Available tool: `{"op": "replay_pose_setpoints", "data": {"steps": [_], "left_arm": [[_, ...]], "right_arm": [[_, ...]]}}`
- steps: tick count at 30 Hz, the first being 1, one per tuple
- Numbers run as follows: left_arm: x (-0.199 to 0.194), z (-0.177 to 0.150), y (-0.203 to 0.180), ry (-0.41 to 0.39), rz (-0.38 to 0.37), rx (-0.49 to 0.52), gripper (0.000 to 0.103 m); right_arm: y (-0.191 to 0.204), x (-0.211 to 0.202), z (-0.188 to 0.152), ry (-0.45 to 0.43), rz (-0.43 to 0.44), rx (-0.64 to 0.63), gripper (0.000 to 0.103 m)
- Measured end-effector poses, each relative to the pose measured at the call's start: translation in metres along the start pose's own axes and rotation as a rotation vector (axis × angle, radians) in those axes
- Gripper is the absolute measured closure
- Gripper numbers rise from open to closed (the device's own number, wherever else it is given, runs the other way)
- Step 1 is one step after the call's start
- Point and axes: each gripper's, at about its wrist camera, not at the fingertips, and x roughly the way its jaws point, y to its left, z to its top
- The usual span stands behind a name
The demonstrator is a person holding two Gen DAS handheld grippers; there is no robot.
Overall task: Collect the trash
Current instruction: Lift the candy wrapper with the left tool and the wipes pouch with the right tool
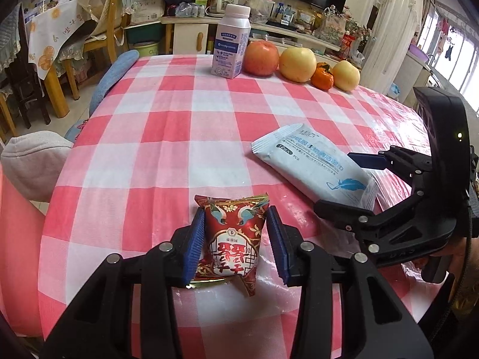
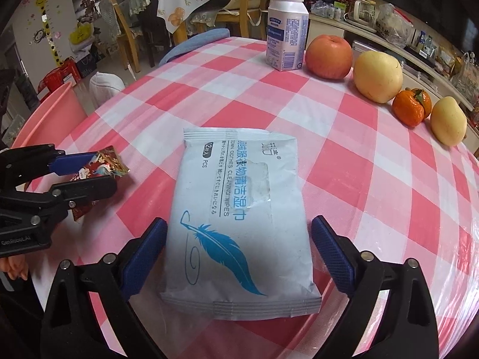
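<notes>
A red snack packet (image 1: 233,245) with gold print sits between the blue pads of my left gripper (image 1: 236,218), which is shut on its sides just above the checked tablecloth (image 1: 167,155). The right wrist view shows the same gripper (image 2: 101,170) at the left edge with the packet (image 2: 112,163) sticking out past its fingers. A pale blue wipes pack (image 2: 239,194) with a feather print lies flat on the cloth. My right gripper (image 2: 239,223) straddles its near end, open, with a narrow gap at each pad. In the left wrist view this gripper (image 1: 334,181) straddles the pack (image 1: 311,161) from the right.
At the far side of the table stand a white milk bottle (image 2: 286,30), a red apple (image 2: 329,56), a yellow apple (image 2: 377,76), a small orange fruit (image 2: 411,106) and a yellow pear (image 2: 448,121). A pink bin (image 2: 39,110) stands beyond the table's left edge, with chairs behind.
</notes>
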Motion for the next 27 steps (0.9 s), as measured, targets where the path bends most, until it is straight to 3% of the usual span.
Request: {"op": "replay_pose_setpoints", "data": {"steps": [10,12,13,14,20,21,25,27], "left_arm": [[-0.004,0.0,0.008,-0.017,0.01,-0.032,0.061],[-0.006,0.001,0.009,-0.022,0.01,-0.037,0.066],[-0.007,0.001,0.01,-0.028,0.01,-0.039,0.074],[-0.009,0.002,0.011,-0.035,0.009,-0.044,0.076],[-0.01,0.003,0.017,-0.036,0.001,-0.069,0.076],[-0.012,0.002,0.017,-0.04,0.009,-0.065,0.076],[-0.006,-0.001,0.014,-0.005,0.015,-0.046,0.054],[-0.002,-0.003,0.008,0.016,0.028,-0.017,0.049]], "right_arm": [[0.005,-0.003,-0.002,-0.024,-0.014,-0.028,0.025],[0.007,-0.004,-0.001,-0.029,-0.017,-0.027,0.026],[0.007,-0.005,-0.002,-0.032,-0.016,-0.024,0.026],[0.007,-0.006,-0.002,-0.037,-0.015,-0.023,0.026],[0.009,-0.017,0.0,-0.072,-0.034,-0.019,0.027],[0.009,-0.018,0.0,-0.075,-0.036,-0.016,0.027],[0.004,-0.023,0.001,-0.081,-0.042,-0.003,0.027],[0.005,-0.023,0.001,-0.084,-0.042,-0.003,0.027]]}}
